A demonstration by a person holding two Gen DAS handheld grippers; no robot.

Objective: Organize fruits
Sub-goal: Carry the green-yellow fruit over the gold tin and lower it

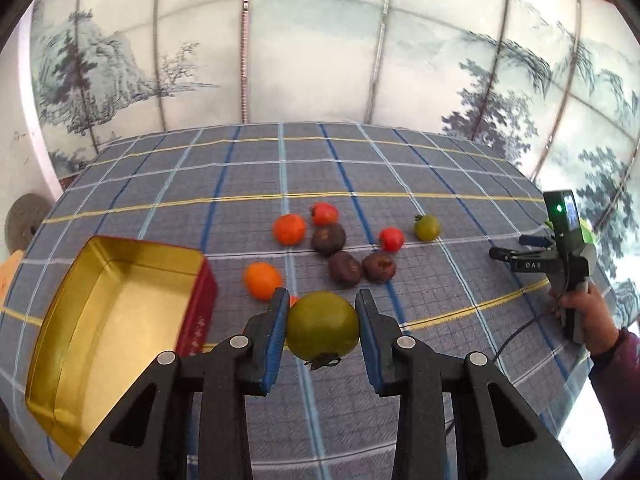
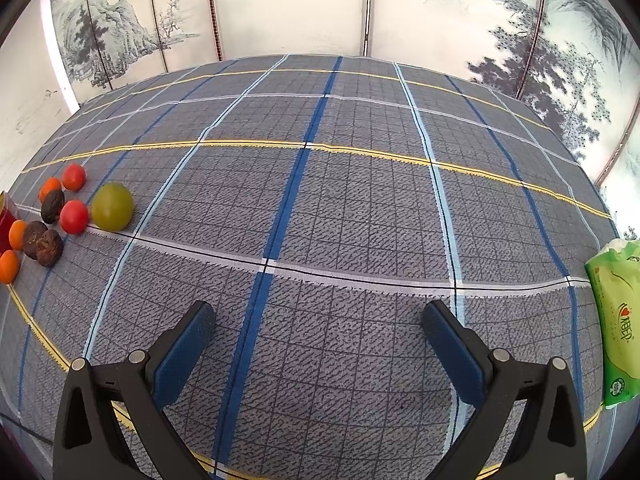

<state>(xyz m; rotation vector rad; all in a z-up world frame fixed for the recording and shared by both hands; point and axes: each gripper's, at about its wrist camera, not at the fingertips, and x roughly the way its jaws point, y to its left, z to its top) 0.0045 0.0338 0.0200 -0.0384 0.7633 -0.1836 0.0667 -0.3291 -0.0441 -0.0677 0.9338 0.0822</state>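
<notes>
My left gripper is shut on a green tomato, held just above the cloth. An open red tin with a gold inside stands to its left, with nothing in it. Loose fruit lies beyond: orange fruits, red tomatoes, three dark brown fruits and a small green tomato. My right gripper is open and empty over bare cloth; it also shows in the left wrist view. The fruit pile lies far to its left, with the green tomato nearest.
The table carries a grey plaid cloth with blue, white and yellow lines. A green tissue pack lies at the right edge. A painted folding screen stands behind the table.
</notes>
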